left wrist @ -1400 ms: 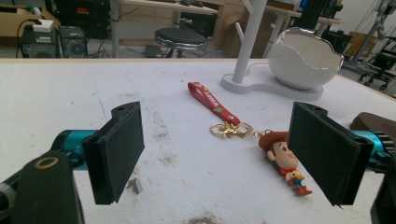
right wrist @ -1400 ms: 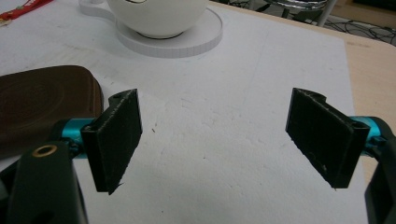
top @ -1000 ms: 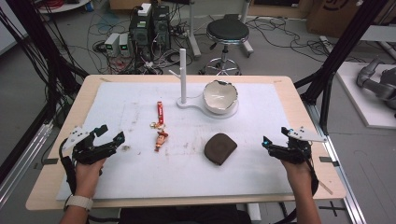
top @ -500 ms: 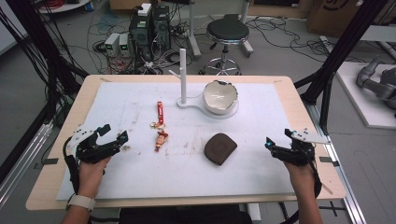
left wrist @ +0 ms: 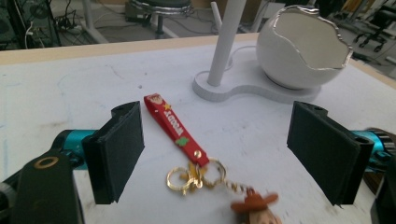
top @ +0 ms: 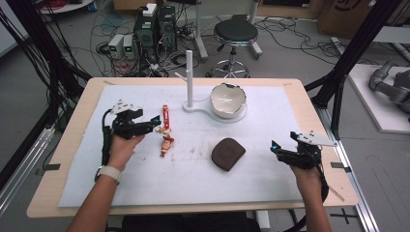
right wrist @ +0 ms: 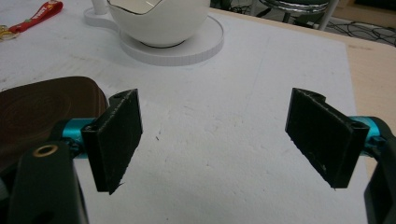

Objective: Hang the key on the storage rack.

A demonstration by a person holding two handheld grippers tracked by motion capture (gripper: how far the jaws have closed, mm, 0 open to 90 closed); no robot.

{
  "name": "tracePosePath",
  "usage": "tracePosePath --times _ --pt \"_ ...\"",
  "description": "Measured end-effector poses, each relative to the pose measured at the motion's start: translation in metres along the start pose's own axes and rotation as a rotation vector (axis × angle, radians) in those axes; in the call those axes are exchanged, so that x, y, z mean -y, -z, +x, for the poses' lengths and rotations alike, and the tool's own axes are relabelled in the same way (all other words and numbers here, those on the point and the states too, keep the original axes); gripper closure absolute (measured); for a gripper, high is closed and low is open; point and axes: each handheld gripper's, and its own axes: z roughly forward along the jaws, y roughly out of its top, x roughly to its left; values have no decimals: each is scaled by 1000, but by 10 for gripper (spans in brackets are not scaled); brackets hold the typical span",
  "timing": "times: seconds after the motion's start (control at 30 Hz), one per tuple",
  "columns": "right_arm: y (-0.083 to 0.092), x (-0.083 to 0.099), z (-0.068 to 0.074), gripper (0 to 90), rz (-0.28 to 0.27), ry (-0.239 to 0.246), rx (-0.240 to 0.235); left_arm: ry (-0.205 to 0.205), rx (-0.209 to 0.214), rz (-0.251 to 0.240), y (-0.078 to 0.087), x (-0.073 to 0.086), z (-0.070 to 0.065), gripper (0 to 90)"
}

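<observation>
2 claws gaping: left claw [left wrist: 215,154] over red keychain [left wrist: 175,128], figure charm [left wrist: 256,210] blurred, cut off; right claw [right wrist: 212,142] beside half-seen brown pouch [right wrist: 42,109].

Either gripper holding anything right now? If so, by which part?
Nothing held. Left gripper is open around the red keychain without touching it; right gripper is open over bare mat.

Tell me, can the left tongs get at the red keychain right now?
Probably yes. The left tongs are open and beside the red keychain, which lies flat between the jaws in the left gripper view, with nothing on the mat in the way.
</observation>
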Motion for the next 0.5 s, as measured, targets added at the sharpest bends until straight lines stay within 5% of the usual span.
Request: tracePosePath --times 0.1,0.13,0.17,0.2,0.27,0.5 --pt "0 0 0 188 1 2 -3 19 -19 42 -16 0 3 192" --pt "-1 0 0 188 0 0 -5 46 -45 101 -33 5 8 213" --pt "-1 0 0 188 0 0 -5 46 -45 101 -33 5 8 223" --pt "-1 0 -1 188 1 0 -5 82 -61 160 -46 12 13 233" --pt "-1 1 -3 188 1 -2 -5 97 -65 200 -55 18 15 240" --pt "-1 3 -7 188 6 -18 -4 48 -58 249 -63 23 10 335"
